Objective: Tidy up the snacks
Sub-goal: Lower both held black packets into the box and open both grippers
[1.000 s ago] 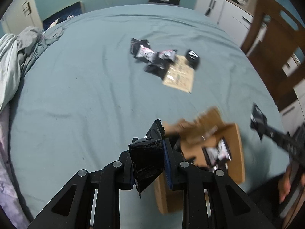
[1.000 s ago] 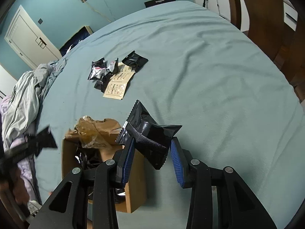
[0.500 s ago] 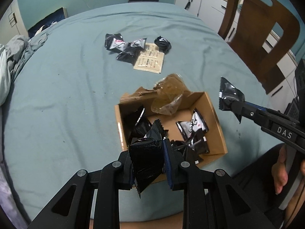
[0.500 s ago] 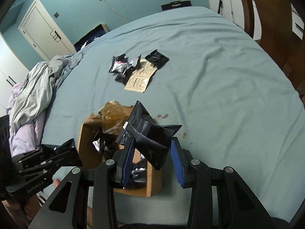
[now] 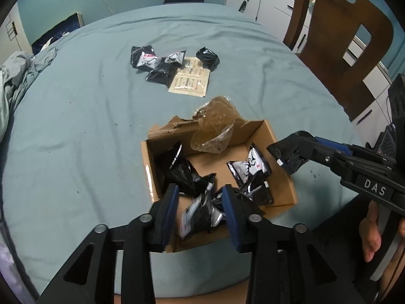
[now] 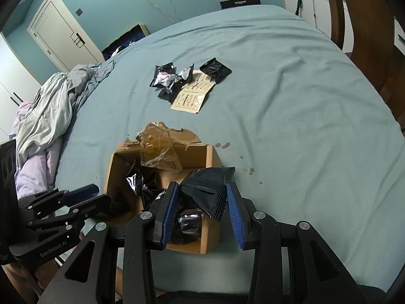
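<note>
An open cardboard box (image 5: pixel 283 177) lies on the blue-green bedsheet with several black and silver snack packets inside. My left gripper (image 5: pixel 200 190) hangs over the box's near edge. Its jaws are opening, and a black and silver packet (image 5: pixel 197 212) sits loose and blurred between them, free of the pads. My right gripper (image 6: pixel 201 187) is shut on a black packet (image 6: pixel 207 190) above the box's right wall (image 6: pixel 210 157). It also shows in the left wrist view as the right gripper (image 5: pixel 281 154). Farther up the bed lies a pile of loose packets (image 5: pixel 157 63) by a beige sachet (image 5: pixel 189 81).
Crumpled clear plastic (image 5: pixel 215 131) rests on the box's torn far flap. A wooden chair (image 5: pixel 341 38) stands at the bed's right side. Bunched bedding (image 6: pixel 45 116) lies at the left edge. A person's hand (image 5: pixel 372 238) holds the right gripper's handle.
Both grippers came over the box. My left gripper's jaws have parted and let go of its black packet, which has dropped toward the box. The right gripper still holds its packet.
</note>
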Demonstrator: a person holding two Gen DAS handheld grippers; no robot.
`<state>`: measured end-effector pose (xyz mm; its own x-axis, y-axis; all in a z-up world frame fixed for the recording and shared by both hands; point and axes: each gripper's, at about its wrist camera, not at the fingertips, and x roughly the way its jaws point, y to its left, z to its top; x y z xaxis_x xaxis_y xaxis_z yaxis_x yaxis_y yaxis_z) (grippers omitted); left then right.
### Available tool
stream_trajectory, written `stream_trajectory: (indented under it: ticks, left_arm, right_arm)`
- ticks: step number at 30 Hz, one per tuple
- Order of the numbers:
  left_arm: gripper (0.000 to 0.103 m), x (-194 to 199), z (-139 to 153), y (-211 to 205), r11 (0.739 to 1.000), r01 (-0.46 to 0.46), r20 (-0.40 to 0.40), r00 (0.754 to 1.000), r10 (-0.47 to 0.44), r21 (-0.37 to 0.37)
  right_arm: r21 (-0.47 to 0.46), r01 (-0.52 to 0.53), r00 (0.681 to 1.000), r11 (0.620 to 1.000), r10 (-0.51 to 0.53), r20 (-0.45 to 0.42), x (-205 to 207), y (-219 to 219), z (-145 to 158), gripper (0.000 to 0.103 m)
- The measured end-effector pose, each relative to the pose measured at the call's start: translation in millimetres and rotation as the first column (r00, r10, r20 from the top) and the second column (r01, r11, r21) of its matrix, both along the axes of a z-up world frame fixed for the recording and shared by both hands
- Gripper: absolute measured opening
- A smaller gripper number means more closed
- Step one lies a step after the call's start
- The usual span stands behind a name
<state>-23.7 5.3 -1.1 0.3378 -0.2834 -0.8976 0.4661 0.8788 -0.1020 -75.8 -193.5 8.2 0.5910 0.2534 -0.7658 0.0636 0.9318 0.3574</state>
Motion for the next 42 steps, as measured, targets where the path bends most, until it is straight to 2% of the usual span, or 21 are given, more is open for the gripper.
stream_trajectory:
  ticks: [2,5,8,11,20,24,26,30,33,34,35,37,42]
  left_arm:
    - [0.051,2.1,1.1,2.6,1.000,-0.022,0.014,1.000,0.022,0.005]
    - [0.058,4.7,2.0,6.3,0.999,-0.049,0.045,0.998,0.048,0.023]
    - [0.060,6.0,1.5,7.5,0.996,-0.065,0.082,0.995,0.060,0.064]
    - [0.063,9.5,-0.3,8.6,0.994,-0.075,0.080,0.994,0.069,0.078]
    - [0.064,13.7,-5.5,11.4,0.991,-0.091,0.061,0.994,0.085,0.097]
    - [0.064,13.8,-5.2,10.9,0.990,-0.093,0.065,0.994,0.087,0.101]
    - [0.064,13.9,-5.3,11.0,0.991,-0.093,0.063,0.994,0.087,0.101]
    - [0.064,13.6,-6.0,11.0,0.989,-0.094,0.066,0.994,0.088,0.111]
    - [0.064,14.2,-6.5,10.5,0.989,-0.094,0.063,0.994,0.087,0.113]
    - [0.064,14.1,-6.7,10.5,0.989,-0.094,0.063,0.994,0.087,0.114]
    - [0.065,14.0,-6.8,10.6,0.989,-0.094,0.063,0.994,0.087,0.115]
    - [0.065,13.8,-7.3,10.5,0.989,-0.094,0.062,0.994,0.087,0.117]
    - [0.065,14.0,-8.1,11.3,0.988,-0.096,0.057,0.994,0.090,0.122]
  right_arm:
    - [-0.007,-0.006,1.000,1.000,0.006,0.005,-1.7,1.9,0.3,0.037]
    - [-0.009,-0.016,1.000,1.000,0.016,0.003,-2.9,3.9,-0.3,0.037]
    - [-0.022,-0.026,1.000,0.999,0.026,0.004,-2.7,6.4,-0.4,0.037]
    - [-0.030,-0.040,0.999,0.999,0.040,-0.001,-1.3,10.6,-1.1,0.037]
    - [-0.077,-0.115,0.993,0.990,0.115,-0.008,0.8,30.1,-0.4,0.037]
    - [-0.053,-0.141,0.990,0.989,0.141,-0.002,0.8,33.1,-0.9,0.038]
    - [-0.065,-0.143,0.989,0.988,0.144,0.013,-1.3,35.3,0.5,0.039]
    - [-0.027,-0.168,0.984,0.985,0.170,0.062,-9.3,36.1,6.1,0.041]
    - [0.027,-0.172,0.983,0.985,0.170,0.068,-11.4,32.3,3.3,0.045]
    - [0.064,-0.162,0.985,0.985,0.158,0.065,-11.4,28.5,0.6,0.050]
    - [0.103,-0.147,0.988,0.984,0.141,0.057,-11.3,24.2,-2.3,0.059]
    - [0.136,-0.114,0.993,0.984,0.109,0.047,-11.1,16.8,-5.1,0.069]
    - [0.133,-0.049,0.998,0.990,0.042,0.051,-10.9,5.8,-3.6,0.072]
